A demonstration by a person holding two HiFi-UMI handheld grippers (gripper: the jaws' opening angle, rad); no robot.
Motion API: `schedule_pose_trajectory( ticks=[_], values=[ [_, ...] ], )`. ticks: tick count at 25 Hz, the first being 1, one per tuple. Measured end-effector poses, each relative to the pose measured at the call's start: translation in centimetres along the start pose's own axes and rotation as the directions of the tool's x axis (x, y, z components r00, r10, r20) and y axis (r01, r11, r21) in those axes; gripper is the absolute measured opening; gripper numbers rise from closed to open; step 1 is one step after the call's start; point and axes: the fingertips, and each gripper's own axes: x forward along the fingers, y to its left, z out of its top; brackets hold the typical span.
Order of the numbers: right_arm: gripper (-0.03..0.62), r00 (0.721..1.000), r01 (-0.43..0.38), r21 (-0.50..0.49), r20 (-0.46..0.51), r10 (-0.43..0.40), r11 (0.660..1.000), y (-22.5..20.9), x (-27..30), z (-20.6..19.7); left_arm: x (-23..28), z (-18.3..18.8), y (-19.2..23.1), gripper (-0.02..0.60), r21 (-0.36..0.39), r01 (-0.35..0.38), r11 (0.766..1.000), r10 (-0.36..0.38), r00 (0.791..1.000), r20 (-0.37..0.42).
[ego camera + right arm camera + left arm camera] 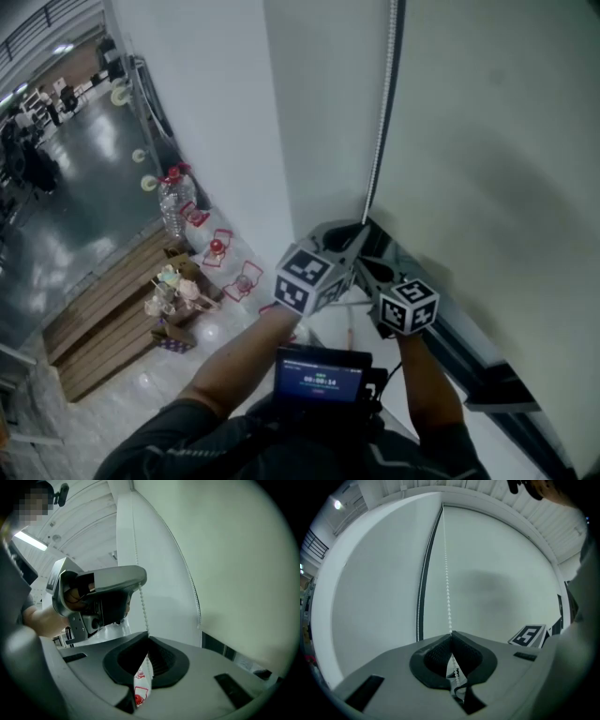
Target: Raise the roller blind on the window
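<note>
Okay, bead chain (380, 122) hangs vertical, long axis up-down, along the left edge of the lowered roller blind (487, 141). My left gripper (451, 634) and right gripper (146, 637) both pinch it, left higher. White wall (206, 112) close beside; floor (94, 197) open leftward.

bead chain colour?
White. The bead chain shows best in the left gripper view, hanging in front of the pale roller blind.

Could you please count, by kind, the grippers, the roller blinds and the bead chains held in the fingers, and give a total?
Grippers: 2, the left gripper and the right gripper
Roller blind: 1
Bead chain held in the fingers: 1
Total: 4
</note>
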Motion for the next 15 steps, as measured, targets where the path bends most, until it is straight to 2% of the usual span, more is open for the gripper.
schedule_pose_trajectory(
  ticks=[6,11,14,15],
  values=[
    [0.003,0.998,0.011,0.031,-0.055,-0.009,0.999,-0.6,0.9,-2.7,0.0,-3.0,0.5,-0.002,-0.036,-0.027,0.999,0.026,0.998,-0.049],
    [0.005,0.998,0.009,0.062,-0.066,-0.004,0.998,-0.6,1.4,-3.9,-0.2,-4.2,0.6,-0.002,-0.035,-0.042,0.999,0.039,0.997,-0.069],
    [0.008,0.996,0.024,0.016,-0.091,-0.022,1.000,-0.4,1.1,-3.8,-0.5,-4.3,1.0,-0.002,-0.034,-0.055,0.998,0.053,0.996,-0.072],
    [0.032,0.995,0.042,-0.015,-0.085,-0.043,0.999,-0.5,0.8,-3.3,-0.7,-4.2,1.1,-0.002,-0.033,-0.060,0.998,0.057,0.996,-0.072]
  ],
)
